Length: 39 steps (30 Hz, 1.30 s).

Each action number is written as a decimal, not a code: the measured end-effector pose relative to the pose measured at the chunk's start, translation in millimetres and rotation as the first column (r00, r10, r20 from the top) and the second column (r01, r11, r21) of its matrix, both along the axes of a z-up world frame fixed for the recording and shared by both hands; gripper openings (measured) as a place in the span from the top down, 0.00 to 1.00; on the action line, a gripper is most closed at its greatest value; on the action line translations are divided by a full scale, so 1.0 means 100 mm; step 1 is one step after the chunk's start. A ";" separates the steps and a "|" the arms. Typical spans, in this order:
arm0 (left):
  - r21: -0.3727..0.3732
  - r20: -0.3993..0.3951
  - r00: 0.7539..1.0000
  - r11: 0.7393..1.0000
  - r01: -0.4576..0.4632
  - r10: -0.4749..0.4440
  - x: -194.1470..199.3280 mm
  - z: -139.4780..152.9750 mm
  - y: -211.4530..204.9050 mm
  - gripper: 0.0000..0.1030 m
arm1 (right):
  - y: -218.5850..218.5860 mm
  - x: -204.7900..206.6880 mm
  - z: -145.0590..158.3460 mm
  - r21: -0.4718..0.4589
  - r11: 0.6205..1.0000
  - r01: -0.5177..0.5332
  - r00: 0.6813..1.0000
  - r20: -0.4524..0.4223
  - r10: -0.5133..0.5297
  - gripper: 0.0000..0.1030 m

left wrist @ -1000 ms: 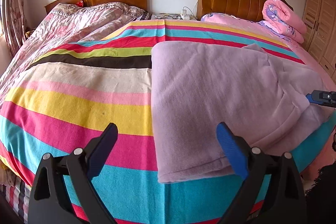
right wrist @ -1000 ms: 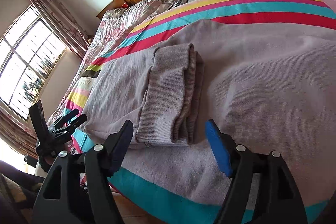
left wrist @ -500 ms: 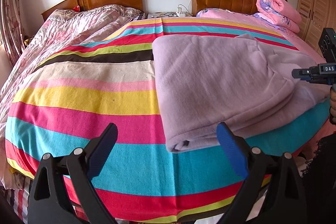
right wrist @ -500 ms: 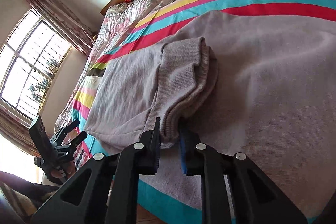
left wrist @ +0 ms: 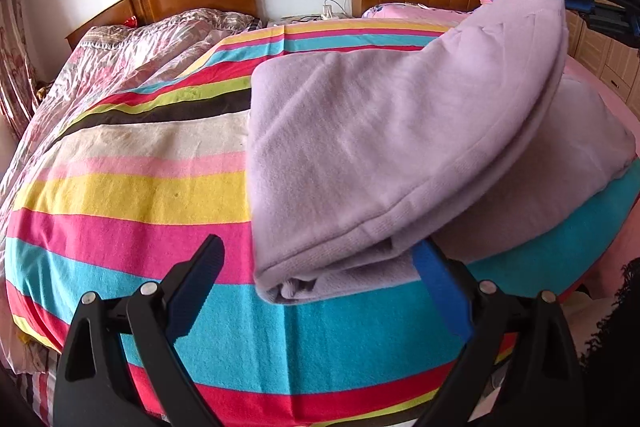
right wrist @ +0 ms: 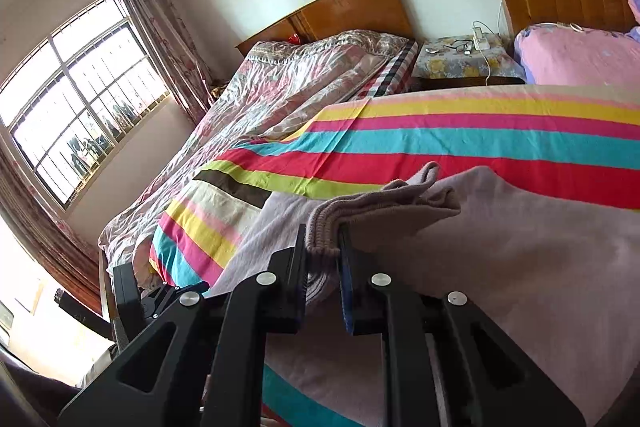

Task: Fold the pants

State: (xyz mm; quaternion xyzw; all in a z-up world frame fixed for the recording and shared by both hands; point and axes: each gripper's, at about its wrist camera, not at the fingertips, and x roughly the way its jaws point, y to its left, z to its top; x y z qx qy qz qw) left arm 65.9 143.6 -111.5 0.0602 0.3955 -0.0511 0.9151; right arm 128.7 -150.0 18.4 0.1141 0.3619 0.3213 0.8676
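Pinching the ribbed cuff end of the lilac pants [right wrist: 404, 203], my right gripper [right wrist: 323, 247] has its jaws clamped tight on the fabric and holds that end raised above the striped bedspread [right wrist: 460, 147]; from my left wrist view the pants [left wrist: 380, 131] slope up from the bed toward that gripper at upper right; my left gripper [left wrist: 316, 275] hangs with jaws spread wide, its blue pads either side of the near folded corner, gripping nothing
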 end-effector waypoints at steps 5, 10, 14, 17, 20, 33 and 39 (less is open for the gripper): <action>-0.018 0.027 0.990 0.991 -0.135 0.135 0.06 0.01 0.29 0.08 | -0.01 -0.12 0.18 -0.014 1.000 0.004 0.998 0.059 -0.003 0.85; -0.064 0.039 0.974 0.973 -0.220 0.222 -0.02 0.02 0.61 0.04 | -0.24 -0.24 -0.43 -0.061 0.996 0.060 0.994 -0.091 -0.066 0.85; -0.043 0.006 0.976 0.975 -0.217 0.218 0.01 -0.08 0.59 0.04 | -0.32 -0.32 -1.15 -0.100 0.992 0.081 0.966 -0.237 -0.103 0.88; -0.051 -0.001 0.975 0.974 -0.222 0.223 0.00 -0.08 0.61 0.04 | -0.36 -0.34 -1.21 -0.064 0.994 0.093 0.963 -0.247 -0.106 0.88; -0.029 0.000 0.975 0.975 -0.220 0.220 0.00 -0.08 0.59 0.04 | -0.33 -0.38 -1.01 -0.060 0.995 0.081 0.978 -0.187 -0.091 0.88; 0.150 -0.016 0.999 0.988 -0.025 0.028 -0.14 0.38 0.45 0.04 | -0.53 -0.47 -1.05 -0.178 0.978 0.108 0.978 -0.155 -0.136 0.64; -0.120 0.176 0.984 0.992 0.046 -0.025 0.37 1.15 0.15 0.02 | -0.29 -0.14 -0.81 -0.270 0.959 0.084 0.996 0.028 -0.079 0.63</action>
